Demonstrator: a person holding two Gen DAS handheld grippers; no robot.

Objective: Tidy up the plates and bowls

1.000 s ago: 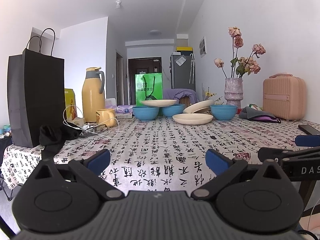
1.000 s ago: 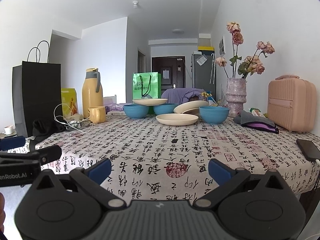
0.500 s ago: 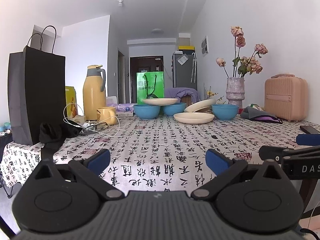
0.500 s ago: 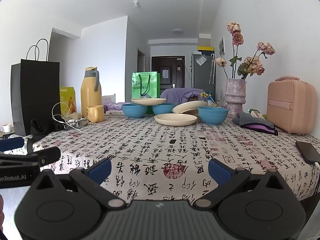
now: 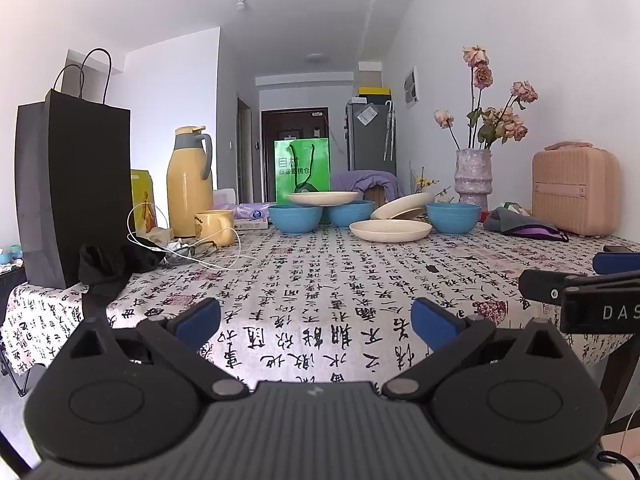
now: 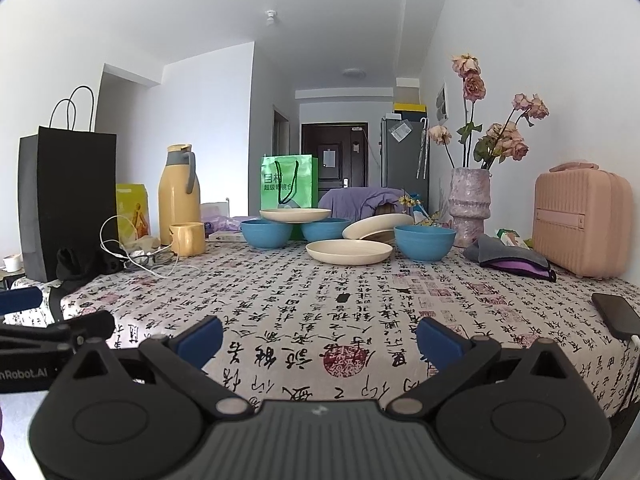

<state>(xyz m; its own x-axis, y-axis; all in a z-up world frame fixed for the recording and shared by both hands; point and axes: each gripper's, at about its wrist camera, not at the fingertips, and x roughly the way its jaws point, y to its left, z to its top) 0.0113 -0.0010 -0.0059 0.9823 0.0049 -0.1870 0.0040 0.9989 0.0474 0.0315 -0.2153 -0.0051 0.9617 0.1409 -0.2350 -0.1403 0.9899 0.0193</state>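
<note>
1. Three blue bowls point(image 6: 267, 233) and three cream plates point(image 6: 349, 251) are sitting scattered at the far side of the table point(image 6: 360, 320): one plate is bridging two bowls, another is leaning tilted.
2. I am judging nothing sorted yet (all stacking remains).
3. I am holding the left gripper point(image 5: 316, 316) and right gripper point(image 6: 320, 334) wide apart and empty, at the near edge, well apart from the dishes.

Left tongs point(image 5: 316, 318) gape empty — bowls point(image 5: 295, 219), plates point(image 5: 391, 230) far across table point(image 5: 320, 280).
</note>
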